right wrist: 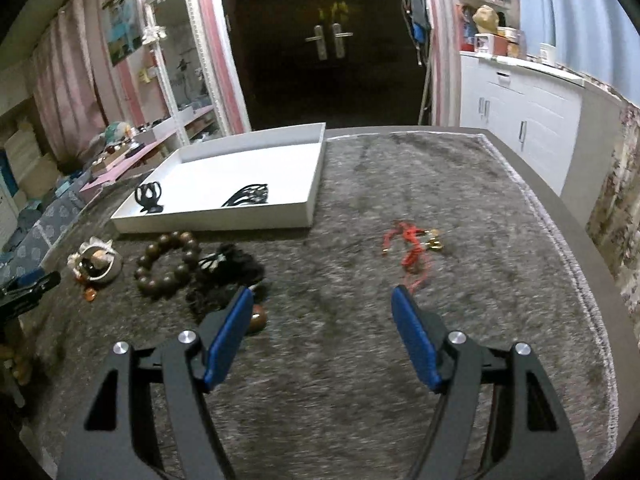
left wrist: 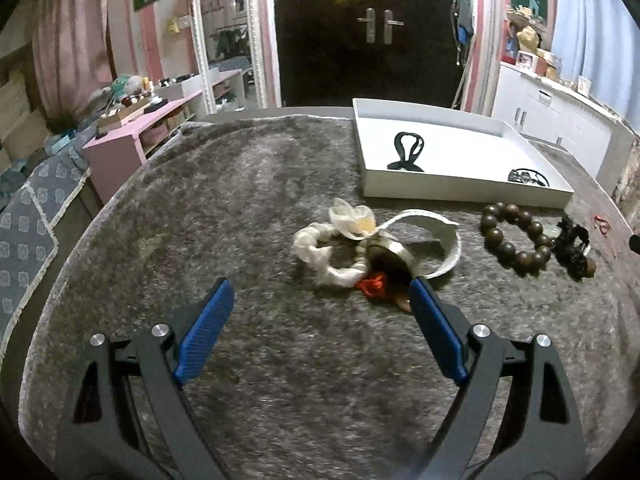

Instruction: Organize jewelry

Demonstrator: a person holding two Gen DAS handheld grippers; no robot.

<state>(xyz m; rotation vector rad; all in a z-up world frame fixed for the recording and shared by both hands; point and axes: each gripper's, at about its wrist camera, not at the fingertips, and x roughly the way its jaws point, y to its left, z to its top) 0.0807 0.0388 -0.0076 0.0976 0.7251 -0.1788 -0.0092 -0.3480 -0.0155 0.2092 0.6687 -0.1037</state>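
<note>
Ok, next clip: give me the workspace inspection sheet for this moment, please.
Surface: grey fuzzy mat covering the table.
Job's things: white tray holding two black pieces; on the mat lie a wooden bead bracelet, white fabric bracelet, black tasselled piece, red cord piece.
Clutter: nothing seen.
Grippers: left claw open, empty; right claw open, empty.
Cables: nothing seen.
Surroundings: dark double door, white cabinets, pink shelf.

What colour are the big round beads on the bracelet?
Dark brown. The bead bracelet shows best in the left wrist view.
</note>
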